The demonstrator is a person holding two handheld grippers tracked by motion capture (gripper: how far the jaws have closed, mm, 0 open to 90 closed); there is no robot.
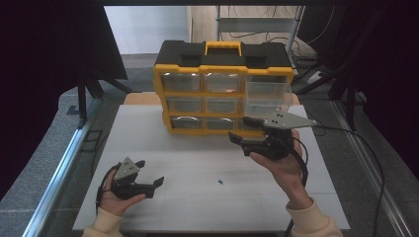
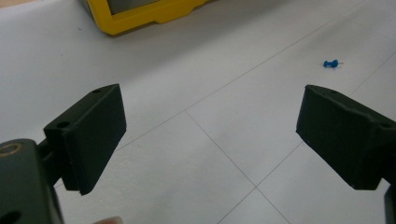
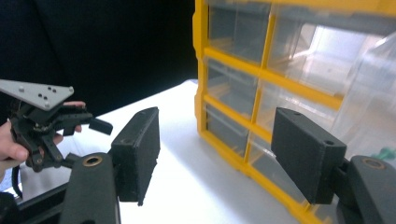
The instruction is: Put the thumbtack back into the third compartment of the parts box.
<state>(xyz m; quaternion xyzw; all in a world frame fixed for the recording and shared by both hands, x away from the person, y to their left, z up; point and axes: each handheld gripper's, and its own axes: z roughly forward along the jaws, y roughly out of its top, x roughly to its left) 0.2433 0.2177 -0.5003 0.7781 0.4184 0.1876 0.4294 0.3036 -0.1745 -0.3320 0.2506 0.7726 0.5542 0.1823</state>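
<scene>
A yellow and black drawer organiser (image 1: 222, 89) stands at the back of the white table (image 1: 197, 207); its top right clear drawer (image 1: 267, 94) is pulled out. My right gripper (image 1: 241, 129) hovers open by the organiser's lower right front, nothing between its jaws. In the right gripper view the open right gripper (image 3: 215, 154) faces the organiser (image 3: 233, 93), with the pulled-out drawer (image 3: 364, 98) at the right. My left gripper (image 1: 149, 173) rests low at the front left, open and empty. A small blue pushpin (image 1: 220, 182) lies on the table to the right of it, and the left gripper (image 2: 210, 135) sees the pushpin (image 2: 331, 63) beyond its right jaw.
Dark curtains and stand legs (image 1: 89, 94) flank the table. A metal rail (image 1: 59, 173) runs along the left edge, and a cable (image 1: 365, 158) trails off to the right. The left gripper view catches the organiser's bottom corner (image 2: 140, 11).
</scene>
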